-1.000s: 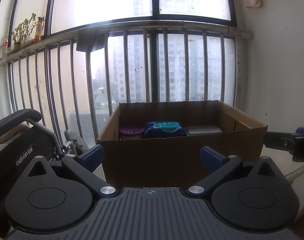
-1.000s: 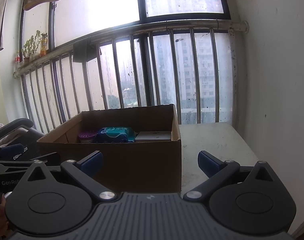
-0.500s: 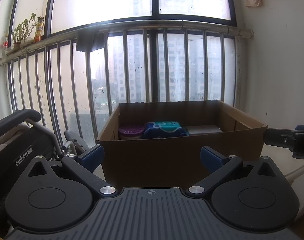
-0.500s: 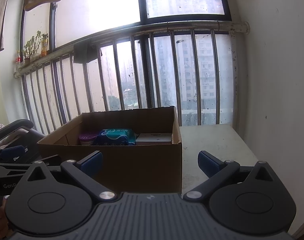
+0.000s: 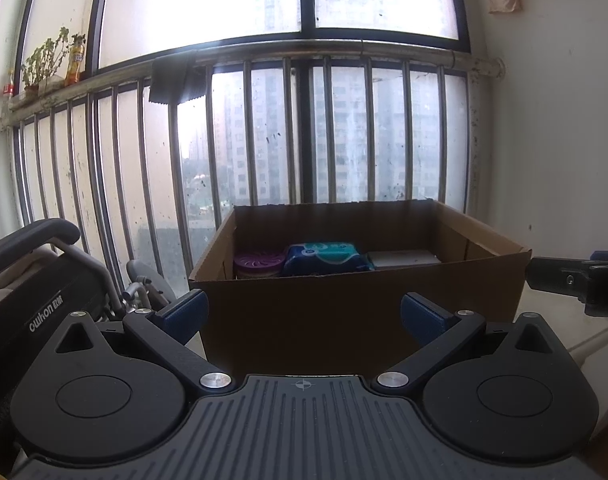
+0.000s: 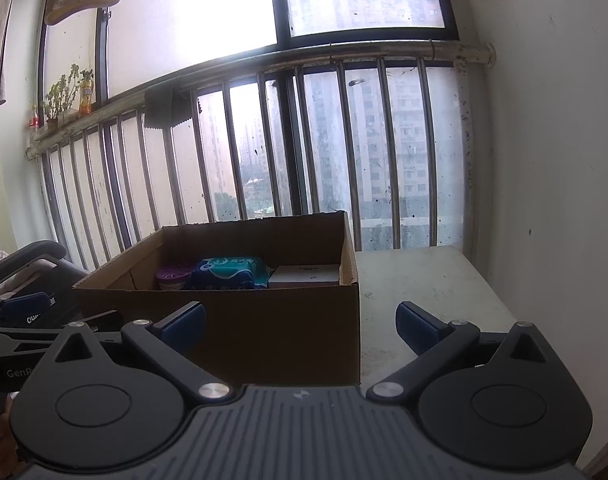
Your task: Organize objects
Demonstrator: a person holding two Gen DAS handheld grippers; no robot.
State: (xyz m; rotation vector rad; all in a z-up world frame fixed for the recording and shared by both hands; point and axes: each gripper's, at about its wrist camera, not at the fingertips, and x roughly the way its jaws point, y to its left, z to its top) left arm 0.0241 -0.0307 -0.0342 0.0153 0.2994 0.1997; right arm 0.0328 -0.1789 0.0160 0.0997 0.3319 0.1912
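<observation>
An open cardboard box (image 5: 359, 312) (image 6: 264, 320) stands on a pale table in front of the window bars. Inside it lie a round purple-lidded container (image 5: 259, 261) (image 6: 175, 274), a blue and teal soft pack (image 5: 325, 258) (image 6: 230, 272) and a flat white box (image 5: 403, 258) (image 6: 305, 275). My left gripper (image 5: 304, 316) is open and empty, level with the box's near wall. My right gripper (image 6: 300, 322) is also open and empty, facing the box's right front corner. The right gripper's finger (image 5: 571, 280) shows at the right edge of the left wrist view.
A dark wheelchair (image 5: 44, 304) (image 6: 24, 276) stands left of the box. Metal window bars (image 5: 288, 132) run behind it, and a white wall (image 6: 551, 160) closes the right side. The pale tabletop (image 6: 419, 280) extends right of the box. A ledge with plants (image 5: 48, 64) sits high on the left.
The right wrist view has tilted up slightly, so the box sits a little lower in it. The left gripper and the box contents have not moved.
</observation>
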